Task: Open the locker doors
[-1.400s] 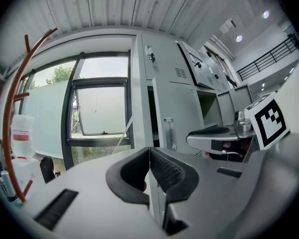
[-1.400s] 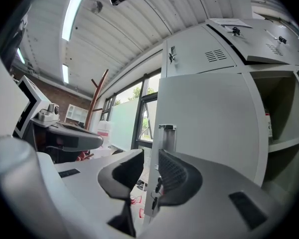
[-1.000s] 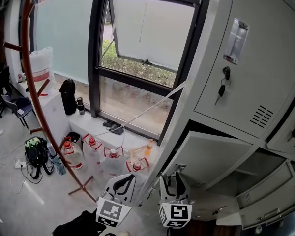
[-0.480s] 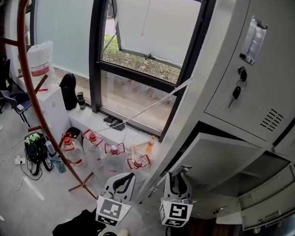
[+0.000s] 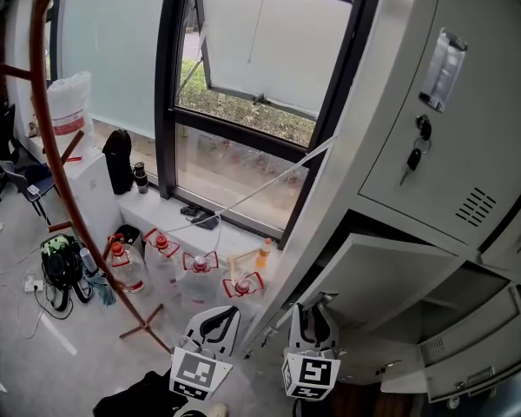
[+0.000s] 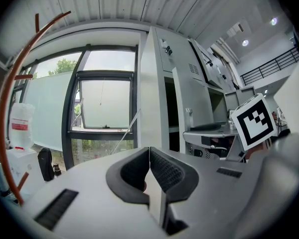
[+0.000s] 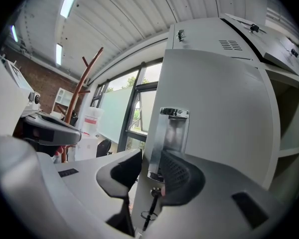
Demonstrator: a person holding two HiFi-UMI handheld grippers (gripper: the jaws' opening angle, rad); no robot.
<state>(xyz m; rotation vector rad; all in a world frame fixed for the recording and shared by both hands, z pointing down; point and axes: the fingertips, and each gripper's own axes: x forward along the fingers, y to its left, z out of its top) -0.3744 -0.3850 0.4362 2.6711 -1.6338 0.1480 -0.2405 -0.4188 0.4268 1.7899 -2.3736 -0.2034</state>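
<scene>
The right gripper (image 7: 149, 176) has just been closing its jaws, now half narrow, about the edge of the lower locker door (image 7: 214, 123) by its chrome handle (image 7: 173, 133), low on the right, so I judge the pull comes next; the left gripper (image 6: 149, 166) is closed, empty.

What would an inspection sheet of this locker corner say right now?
Surface: grey floor, no worktable.
Job's things: grey metal lockers; upper door shut, key in lock; lower door swung open.
Clutter: red-capped clear water bottles, black backpack.
Grippers: left gripper shut, empty; right gripper jaws have just been closing astride lower door's edge, not visibly pressing.
Cables: loose wires on floor.
Surroundings: tilted-open window, brown wooden coat stand.
</scene>
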